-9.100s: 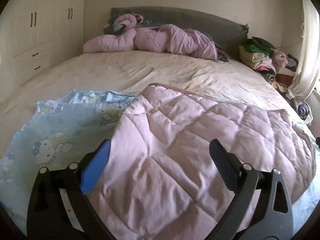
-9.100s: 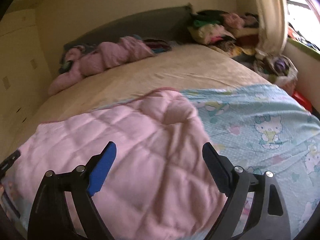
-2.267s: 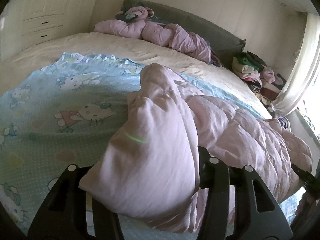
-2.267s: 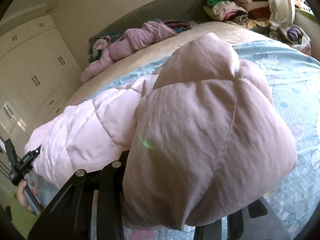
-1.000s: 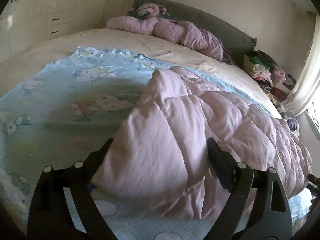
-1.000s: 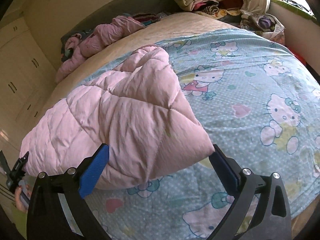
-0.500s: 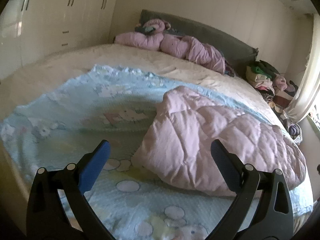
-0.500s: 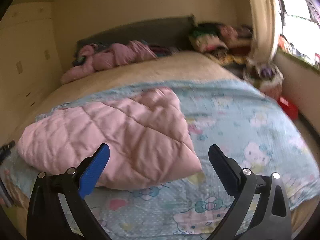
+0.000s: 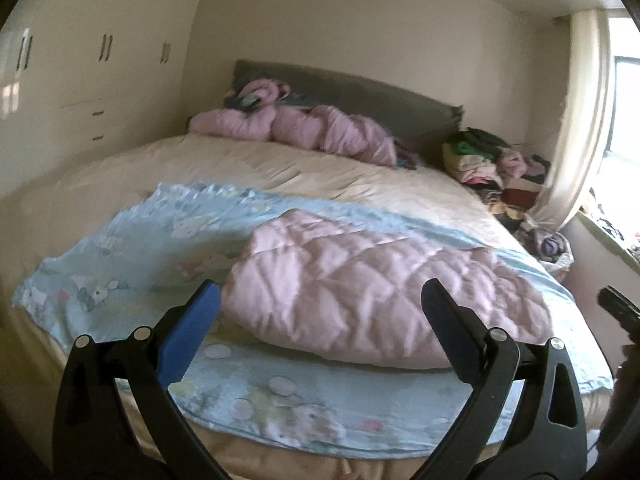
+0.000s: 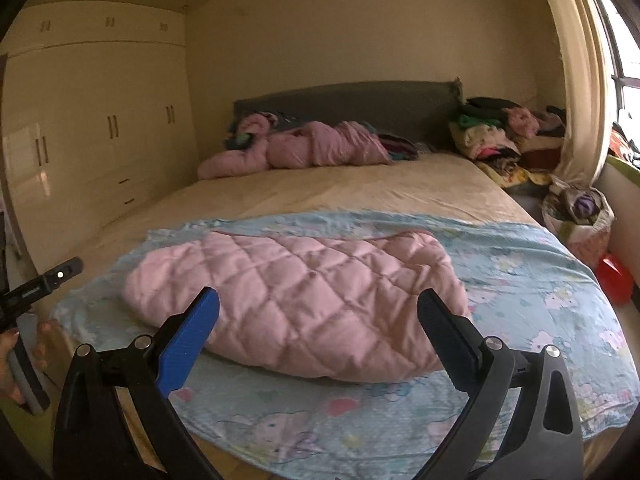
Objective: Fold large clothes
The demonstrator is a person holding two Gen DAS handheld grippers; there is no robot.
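Here both hand-held grippers (image 9: 320,300) (image 10: 318,300) gape wide, empty.

**Sunlit bedroom, cream walls**

A bed (image 10: 360,188) with grey headboard (image 10: 352,100) lies ahead of the jaws. Left of them stand cream wardrobes (image 10: 92,128); right, a curtain (image 10: 580,80) beside a bright window (image 10: 628,60).
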